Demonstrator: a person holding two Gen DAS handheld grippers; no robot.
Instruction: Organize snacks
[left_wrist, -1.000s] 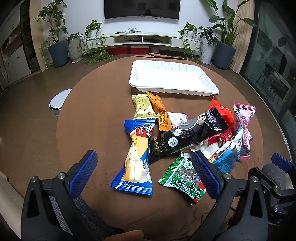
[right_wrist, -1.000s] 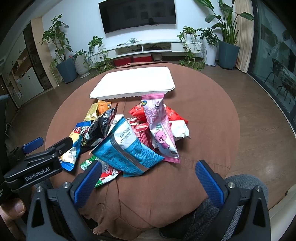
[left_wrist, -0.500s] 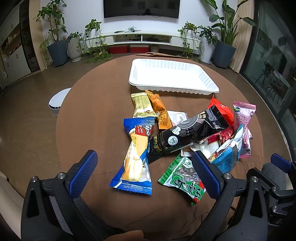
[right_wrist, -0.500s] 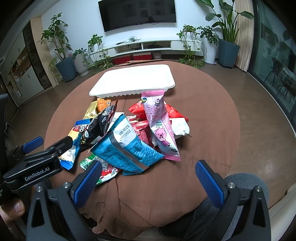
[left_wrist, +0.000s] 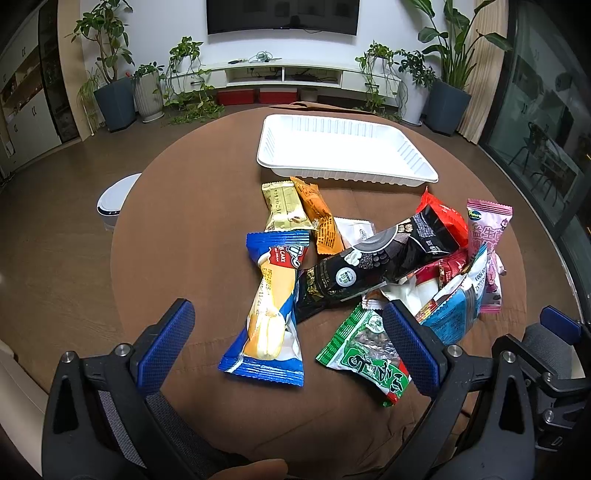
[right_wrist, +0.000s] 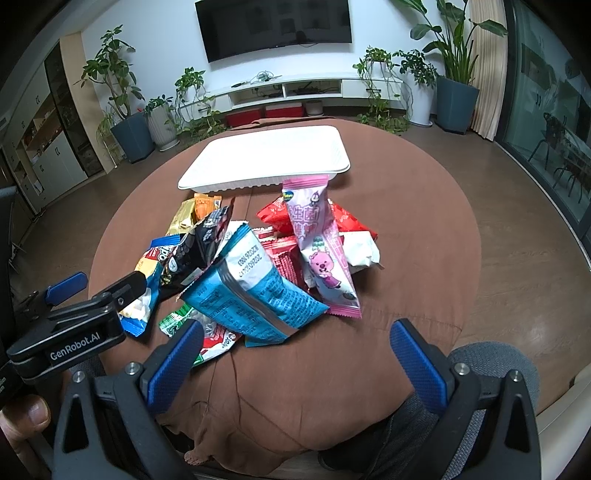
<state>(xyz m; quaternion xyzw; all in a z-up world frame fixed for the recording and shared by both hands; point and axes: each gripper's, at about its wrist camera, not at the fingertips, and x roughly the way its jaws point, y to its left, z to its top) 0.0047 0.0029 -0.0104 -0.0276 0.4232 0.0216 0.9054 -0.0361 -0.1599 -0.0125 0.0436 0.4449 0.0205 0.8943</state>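
Snacks lie in a loose heap at the centre of the round brown table (left_wrist: 177, 206), and the white tray (left_wrist: 343, 173) sits empty just above them in the frame, so nothing has been sorted yet. Your left gripper (left_wrist: 291, 343) hangs at the bottom of its view with fingers spread wide and nothing between them; your right gripper (right_wrist: 295, 354) is likewise spread and empty, low in its own frame.

Start from the edges of the pile, not the middle. The blue cake packet (left_wrist: 271, 306) lies nearly in line with your left gripper, mostly flat on the cloth, with only the black packet (left_wrist: 373, 266) touching its right side. It looks like the easiest first pick. Come down across its narrow width, near the sealed end, and pinch lightly, since the cake inside will likely crush.

On the right, the teal pouch (right_wrist: 255, 291) rests on top of the green packet (right_wrist: 184, 325) and red ones, with the pink packet (right_wrist: 321, 251) leaning beside it. Lift whichever sits uppermost first, so you drag nothing along. Keep the two tools apart; they stand close at the lower edge.
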